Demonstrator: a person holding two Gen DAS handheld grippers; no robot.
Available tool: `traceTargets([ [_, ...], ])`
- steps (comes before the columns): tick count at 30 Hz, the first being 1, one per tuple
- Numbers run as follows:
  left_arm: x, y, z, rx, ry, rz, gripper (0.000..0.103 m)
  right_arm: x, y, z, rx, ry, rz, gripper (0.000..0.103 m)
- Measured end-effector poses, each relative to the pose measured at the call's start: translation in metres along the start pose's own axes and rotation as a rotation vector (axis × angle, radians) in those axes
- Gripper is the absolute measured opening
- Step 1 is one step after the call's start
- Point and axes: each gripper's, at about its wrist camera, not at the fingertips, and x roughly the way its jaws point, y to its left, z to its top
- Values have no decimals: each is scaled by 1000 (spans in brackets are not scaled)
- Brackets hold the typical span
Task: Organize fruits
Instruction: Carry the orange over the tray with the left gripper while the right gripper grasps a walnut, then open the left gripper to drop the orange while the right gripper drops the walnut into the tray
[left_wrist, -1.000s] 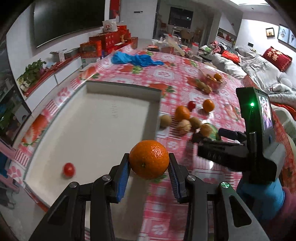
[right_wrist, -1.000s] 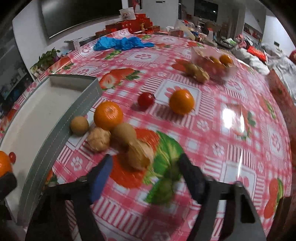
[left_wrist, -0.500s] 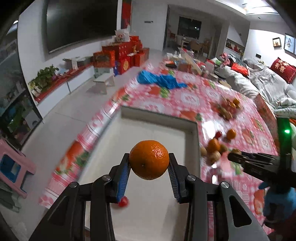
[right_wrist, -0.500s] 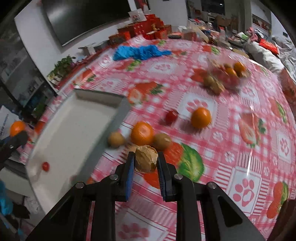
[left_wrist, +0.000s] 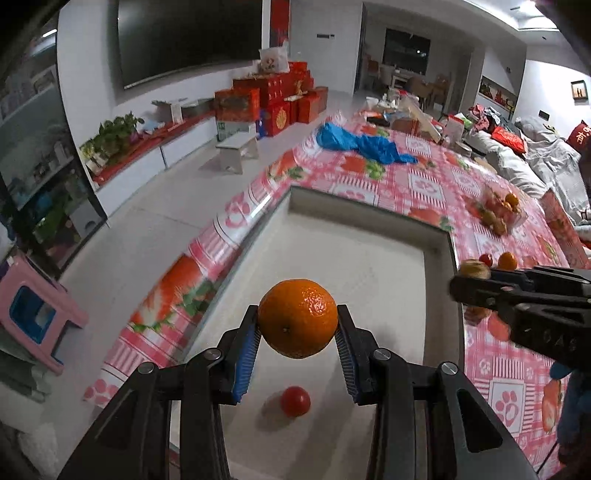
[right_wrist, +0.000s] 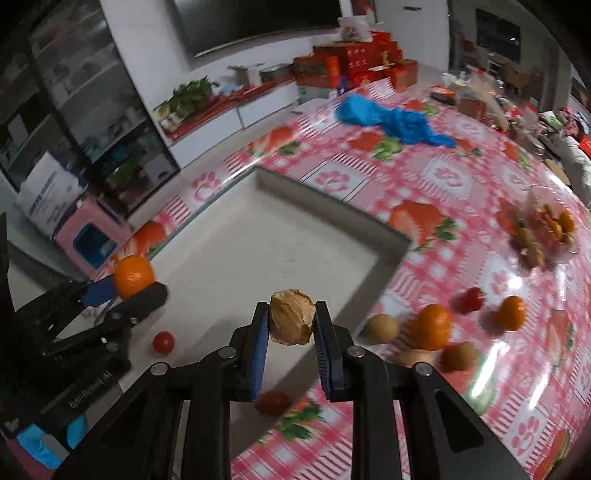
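Note:
My left gripper (left_wrist: 297, 341) is shut on an orange (left_wrist: 297, 318) and holds it above the near end of the white tray (left_wrist: 369, 214). A small red tomato (left_wrist: 295, 401) lies in the tray below it. My right gripper (right_wrist: 291, 341) is shut on a walnut (right_wrist: 291, 322) above the tray's right wall (right_wrist: 391, 266). The left gripper with its orange (right_wrist: 133, 276) shows at the left of the right wrist view. Loose fruits lie on the table right of the tray: an orange (right_wrist: 434, 326), another orange (right_wrist: 512, 312), a red tomato (right_wrist: 470, 300) and brown round fruits (right_wrist: 382, 326).
A red and white checked tablecloth (right_wrist: 443, 177) covers the table. A blue cloth (right_wrist: 391, 118) lies at the far end. A clear container of fruit (right_wrist: 550, 229) stands at the right. The table's left edge drops to the floor, with a pink stool (left_wrist: 33, 314) below.
My right gripper closed on the walnut, lifted it and moved left toward the tray. My left gripper, still on its orange, rose and pulled back over the tray's near end.

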Motion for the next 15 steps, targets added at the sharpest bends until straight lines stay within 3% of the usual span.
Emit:
traceTargets([
  [15,18,-5,-19,7,59,-18,41,26,7,-22,-9,89,-1,26],
])
